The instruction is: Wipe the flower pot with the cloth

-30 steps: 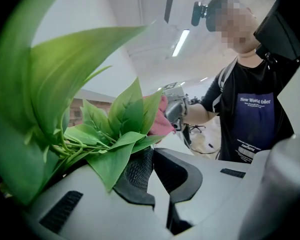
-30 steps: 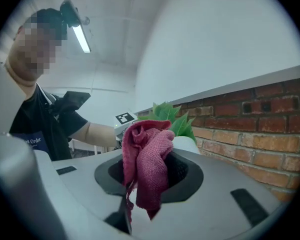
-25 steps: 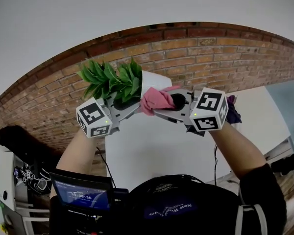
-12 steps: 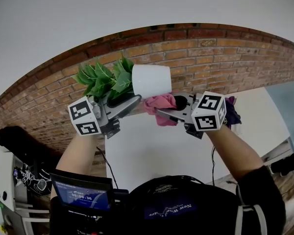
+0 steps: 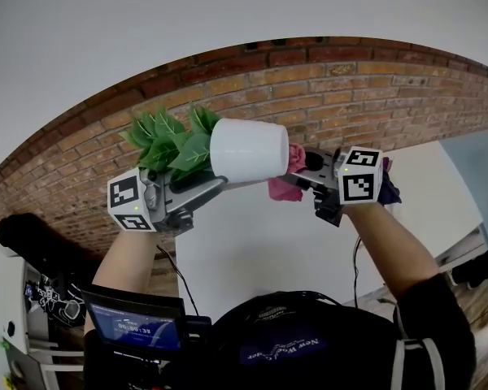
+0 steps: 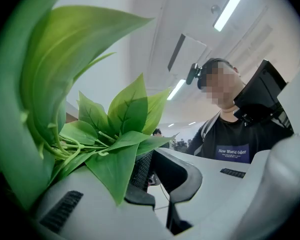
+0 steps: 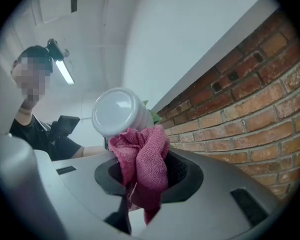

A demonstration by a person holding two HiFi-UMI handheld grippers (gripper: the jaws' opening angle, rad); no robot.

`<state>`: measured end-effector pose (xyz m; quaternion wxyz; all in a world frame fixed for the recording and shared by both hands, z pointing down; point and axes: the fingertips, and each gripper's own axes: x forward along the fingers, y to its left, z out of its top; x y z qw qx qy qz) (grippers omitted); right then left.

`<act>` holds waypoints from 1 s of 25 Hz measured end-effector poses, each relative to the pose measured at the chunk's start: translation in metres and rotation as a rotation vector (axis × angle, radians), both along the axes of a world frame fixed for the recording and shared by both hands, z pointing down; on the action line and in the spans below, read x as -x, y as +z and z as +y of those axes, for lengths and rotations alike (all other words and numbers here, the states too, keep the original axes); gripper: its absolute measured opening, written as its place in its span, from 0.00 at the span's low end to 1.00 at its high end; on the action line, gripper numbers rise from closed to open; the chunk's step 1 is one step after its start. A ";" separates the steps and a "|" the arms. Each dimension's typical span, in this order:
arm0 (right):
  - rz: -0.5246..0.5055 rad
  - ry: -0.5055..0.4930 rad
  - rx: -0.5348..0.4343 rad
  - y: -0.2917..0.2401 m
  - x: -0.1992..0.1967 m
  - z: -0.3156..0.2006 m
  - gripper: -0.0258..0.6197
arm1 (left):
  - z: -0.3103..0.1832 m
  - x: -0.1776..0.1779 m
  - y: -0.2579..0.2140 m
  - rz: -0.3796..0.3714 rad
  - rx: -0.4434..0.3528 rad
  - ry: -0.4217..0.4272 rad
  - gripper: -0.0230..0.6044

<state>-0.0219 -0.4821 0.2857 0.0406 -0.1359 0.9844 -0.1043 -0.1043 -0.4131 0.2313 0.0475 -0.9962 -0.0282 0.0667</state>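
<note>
Flower pot point(image 5: 248, 151): held aloft on its side over the tabletop's point(image 5: 252, 250) far edge | left gripper point(image 5: 217, 183): fingers closed at its leafy rim | right gripper point(image 5: 299, 177): fingers clamped on cloth point(image 5: 282, 189), bunched against pot's base | progress: wiping apparently under way, sides likely left

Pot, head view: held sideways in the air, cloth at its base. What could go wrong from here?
1. The pot lies sideways in the air, gripped only at its leafy end by the left gripper. Pushing on the far end could lever it loose and drop it.
2. The right gripper pinches just a bunched fold of the cloth, so rubbing may drag it out.
</note>
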 end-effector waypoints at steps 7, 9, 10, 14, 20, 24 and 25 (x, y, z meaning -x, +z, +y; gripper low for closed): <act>-0.163 -0.005 0.042 -0.031 -0.025 -0.002 0.21 | 0.001 0.009 0.006 0.003 0.005 0.007 0.05; -0.188 0.001 0.035 -0.039 -0.032 -0.002 0.21 | 0.000 0.010 0.009 0.003 0.006 -0.004 0.05; -0.197 0.006 0.027 -0.043 -0.035 -0.001 0.21 | -0.001 0.010 0.010 0.000 0.005 -0.009 0.05; -0.204 0.026 -0.018 -0.060 -0.042 0.005 0.21 | -0.006 0.009 0.014 -0.017 -0.002 -0.036 0.05; -0.164 0.001 -0.090 -0.072 -0.025 0.034 0.21 | -0.019 0.005 0.016 -0.022 0.004 -0.115 0.05; -0.076 -0.001 -0.184 -0.070 -0.012 0.053 0.21 | -0.029 0.006 0.015 -0.024 0.015 -0.166 0.05; -0.037 0.005 -0.222 -0.068 -0.008 0.057 0.21 | -0.030 0.006 0.016 -0.035 0.011 -0.175 0.05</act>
